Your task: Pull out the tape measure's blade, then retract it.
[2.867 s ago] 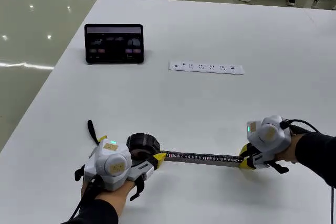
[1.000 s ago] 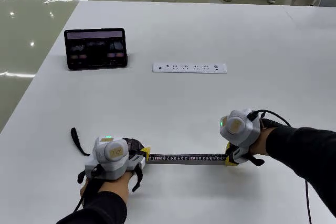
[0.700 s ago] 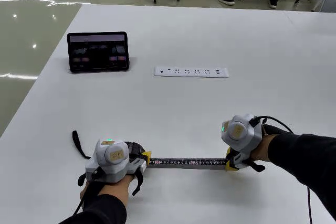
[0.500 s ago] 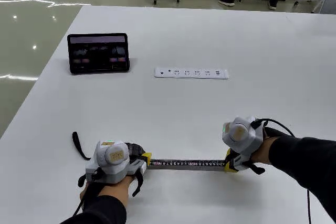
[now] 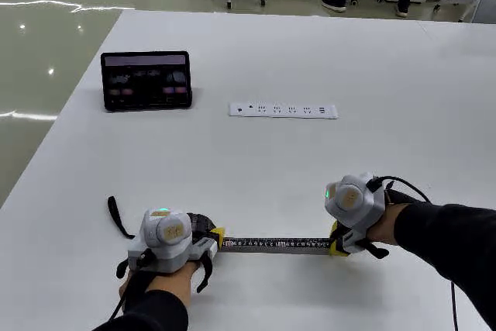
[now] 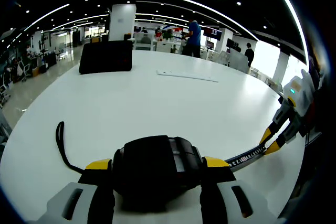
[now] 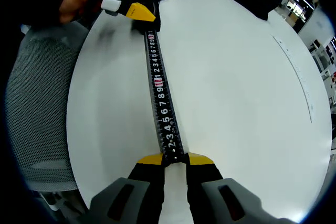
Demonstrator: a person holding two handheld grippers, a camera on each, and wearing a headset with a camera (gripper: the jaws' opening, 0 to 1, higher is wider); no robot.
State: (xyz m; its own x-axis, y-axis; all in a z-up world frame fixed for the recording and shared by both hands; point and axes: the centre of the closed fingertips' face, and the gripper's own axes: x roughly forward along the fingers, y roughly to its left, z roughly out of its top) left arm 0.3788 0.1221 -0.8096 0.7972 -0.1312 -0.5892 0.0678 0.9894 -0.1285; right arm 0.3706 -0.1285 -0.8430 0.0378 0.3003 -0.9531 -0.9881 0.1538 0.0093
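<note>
The black tape measure case [image 5: 203,226] lies on the white table [image 5: 310,168] near its front edge, its wrist strap [image 5: 115,215] trailing to the left. My left gripper [image 5: 208,239] is shut on the case [image 6: 157,169], yellow fingertips on either side. The blade [image 5: 275,245] is drawn out flat to the right. My right gripper [image 5: 335,247] is shut on the blade's end. In the right gripper view the numbered blade [image 7: 160,93] runs from my right gripper [image 7: 176,158] up to the case [image 7: 144,23] and the left gripper [image 7: 126,3]. The right gripper [image 6: 283,132] appears at the blade's [image 6: 247,156] far end.
A dark tablet [image 5: 146,81] stands at the back left. A white power strip [image 5: 284,110] lies mid-table beyond the blade. The table's left edge drops to a shiny floor. Office chairs and people's legs are behind the far edge.
Both grippers keep their hold. The drawn length of blade looks about the same, perhaps slightly shorter. The head view has shifted a little.
</note>
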